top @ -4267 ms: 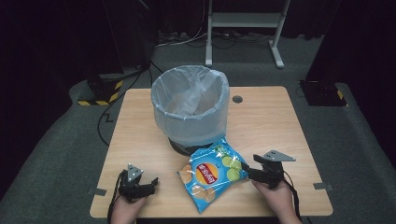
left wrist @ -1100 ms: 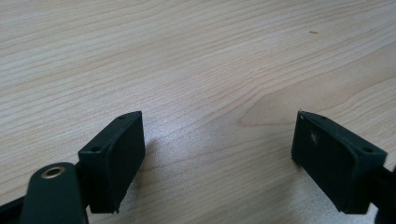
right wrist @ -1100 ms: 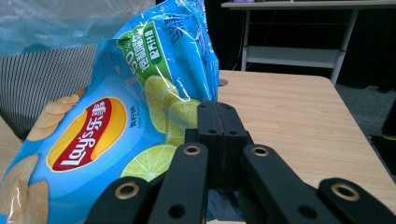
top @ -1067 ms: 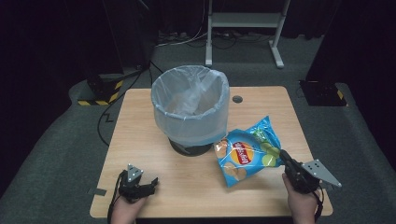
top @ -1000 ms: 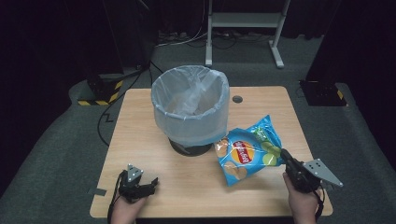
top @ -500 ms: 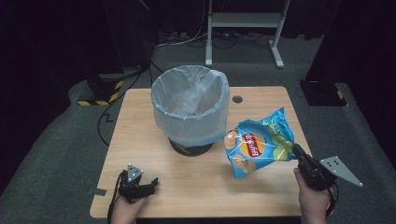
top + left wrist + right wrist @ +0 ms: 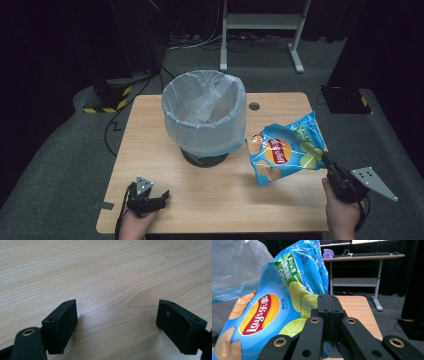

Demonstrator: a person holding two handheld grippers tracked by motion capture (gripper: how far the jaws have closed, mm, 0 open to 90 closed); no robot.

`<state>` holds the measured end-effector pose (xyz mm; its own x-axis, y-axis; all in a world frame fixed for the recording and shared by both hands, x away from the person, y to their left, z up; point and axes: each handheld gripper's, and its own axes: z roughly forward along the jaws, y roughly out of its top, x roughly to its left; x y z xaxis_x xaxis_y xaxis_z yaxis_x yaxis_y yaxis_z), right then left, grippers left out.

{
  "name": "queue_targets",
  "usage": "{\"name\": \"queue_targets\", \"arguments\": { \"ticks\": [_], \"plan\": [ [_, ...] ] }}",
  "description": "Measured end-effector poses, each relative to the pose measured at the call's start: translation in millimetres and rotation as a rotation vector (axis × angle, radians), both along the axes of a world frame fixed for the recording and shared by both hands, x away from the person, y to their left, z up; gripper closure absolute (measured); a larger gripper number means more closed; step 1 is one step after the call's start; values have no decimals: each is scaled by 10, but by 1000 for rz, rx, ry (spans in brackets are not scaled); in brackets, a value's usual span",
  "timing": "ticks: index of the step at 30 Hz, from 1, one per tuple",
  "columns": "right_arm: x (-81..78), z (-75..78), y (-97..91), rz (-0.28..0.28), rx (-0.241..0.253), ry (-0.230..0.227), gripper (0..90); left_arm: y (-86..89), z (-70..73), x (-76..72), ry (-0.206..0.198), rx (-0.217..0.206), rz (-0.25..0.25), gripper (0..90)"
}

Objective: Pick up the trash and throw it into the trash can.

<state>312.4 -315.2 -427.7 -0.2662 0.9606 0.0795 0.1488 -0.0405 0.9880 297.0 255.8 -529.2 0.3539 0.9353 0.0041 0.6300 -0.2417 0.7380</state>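
On the right half of the table: right gripper (image 7: 328, 163) holds the chip bag (image 7: 285, 151) up off the wood, beside the bin.
Right jaws: clenched on the bag's edge; in the right gripper view the two pads meet flat with blue foil pinched between them near the lime print.
Chip bag: blue, puffed, tilted, hanging in the air from one pinched edge; lower corner near the bin's base, not touching it as far as I can tell.
Bin: lined bin (image 7: 205, 117) at table centre, clear liner (image 7: 197, 132) folded over the rim, mouth open and unobstructed.
Left gripper (image 7: 150, 199): resting low at the near left edge of the table (image 7: 150, 125), well apart from the work.
Left jaws: released, spread wide, bare wood grain between them, nothing held.
Step in hand (judged): carrying the bag towards the bin's mouth.
Doing it well: lift until the bag's lowest corner clears the rim before moving across; keep the pinch firm, since the foil is slick; centre the bag over the opening, then let go.
Risk: a low pass could snag the liner or nudge the bin.
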Motion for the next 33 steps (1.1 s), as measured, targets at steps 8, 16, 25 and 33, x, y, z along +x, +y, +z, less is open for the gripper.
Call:
{"name": "queue_targets", "arguments": {
  "ticks": [8,16,25,33],
  "plan": [
    [-13,79,-21,-5,11,-31,900,0,1,0,0,0,-1,173],
    [-53,180,-47,-4,39,-65,900,1,1,0,2,0,-1,173],
    [-70,302,-8,4,68,-117,900,0,0,0,0,0,0,174],
    [-70,442,54,24,86,-152,900,1,1,0,1,-1,-2,173]
  ]
}}
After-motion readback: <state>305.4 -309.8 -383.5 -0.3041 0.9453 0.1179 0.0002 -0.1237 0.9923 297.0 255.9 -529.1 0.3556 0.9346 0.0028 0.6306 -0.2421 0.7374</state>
